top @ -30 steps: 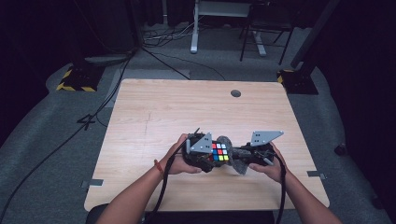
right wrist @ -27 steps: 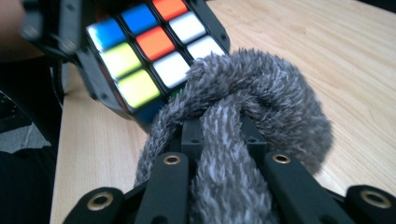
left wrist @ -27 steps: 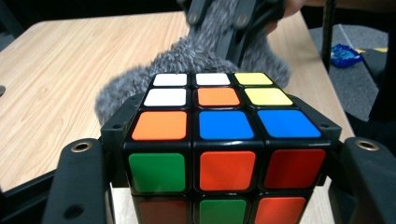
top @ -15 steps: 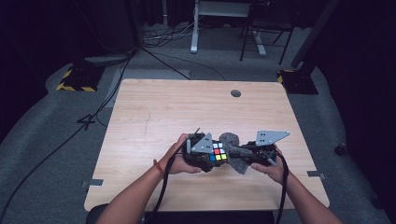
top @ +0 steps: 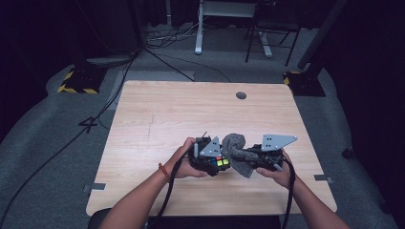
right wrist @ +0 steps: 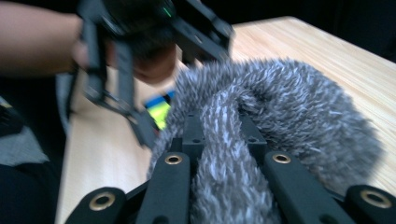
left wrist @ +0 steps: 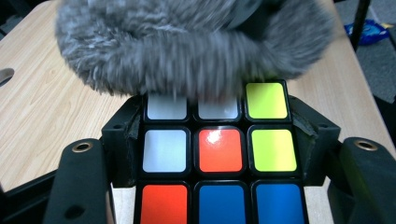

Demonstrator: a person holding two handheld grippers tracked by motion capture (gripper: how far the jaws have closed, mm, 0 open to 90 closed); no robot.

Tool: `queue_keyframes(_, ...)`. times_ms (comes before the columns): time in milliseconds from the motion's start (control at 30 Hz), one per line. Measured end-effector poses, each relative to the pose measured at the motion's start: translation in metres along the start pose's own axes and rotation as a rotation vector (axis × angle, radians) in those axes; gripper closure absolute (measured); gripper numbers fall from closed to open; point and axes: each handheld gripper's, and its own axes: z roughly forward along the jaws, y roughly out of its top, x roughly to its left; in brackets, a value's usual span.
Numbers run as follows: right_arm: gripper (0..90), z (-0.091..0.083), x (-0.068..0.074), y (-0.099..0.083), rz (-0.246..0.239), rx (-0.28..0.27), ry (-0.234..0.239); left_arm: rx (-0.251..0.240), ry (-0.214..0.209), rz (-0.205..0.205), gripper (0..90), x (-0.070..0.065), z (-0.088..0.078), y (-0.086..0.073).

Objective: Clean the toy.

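A colour-tiled puzzle cube (left wrist: pixel 219 154) sits between the black jaws of my left gripper (left wrist: pixel 219 140), which is shut on its sides; those jaws have just been closing a little on it. In the high view the cube (top: pixel 220 162) and left gripper (top: pixel 212 160) hover near the table's front middle. My right gripper (right wrist: pixel 222 126) is shut on a grey fuzzy cloth (right wrist: pixel 280 116). The cloth (left wrist: pixel 187 46) lies over the cube's far row of tiles. From above, the cloth (top: pixel 234 145) bulges between the two grippers, with the right gripper (top: pixel 244 156) just to its right.
The wooden table (top: pixel 157 119) has a round cable hole (top: pixel 241 95) near its far edge. Cables trail from both grippers off the near edge. Yellow-and-black striped bases (top: pixel 76 81) and desk legs stand on the grey floor beyond.
The grey cloth has shifted left and up over the cube, covering part of its face. The right gripper has moved slightly; the left hand has stayed put.
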Motion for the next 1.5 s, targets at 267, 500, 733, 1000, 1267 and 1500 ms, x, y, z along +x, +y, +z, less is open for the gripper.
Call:
queue_keyframes(267, 78.0, 0.008, -0.013, -0.013, 0.045, 0.096, 0.005, -0.040, -0.011, 0.016, 33.6, -0.001, -0.007, 0.005)
queue_keyframes(500, 78.0, 0.008, -0.010, -0.012, 0.034, 0.106, 0.026, -0.077, 0.007, -0.010, 33.7, 0.007, -0.021, 0.004)
queue_keyframes(733, 78.0, -0.001, 0.007, 0.004, -0.027, 0.027, 0.016, -0.048, 0.002, -0.010, 33.7, 0.006, -0.014, 0.001)
queue_keyframes(1000, 78.0, -0.004, 0.012, 0.008, -0.057, -0.031, -0.036, 0.000, -0.035, 0.015, 33.7, -0.003, 0.003, 0.004)
queue_keyframes(1267, 78.0, 0.002, -0.002, -0.003, -0.029, 0.069, -0.105, -0.080, -0.020, -0.010, 33.7, 0.002, -0.016, 0.008)
queue_keyframes(1500, 78.1, 0.010, -0.001, -0.008, -0.025, 0.104, -0.064, -0.087, 0.017, -0.009, 33.7, 0.006, -0.027, 0.006)
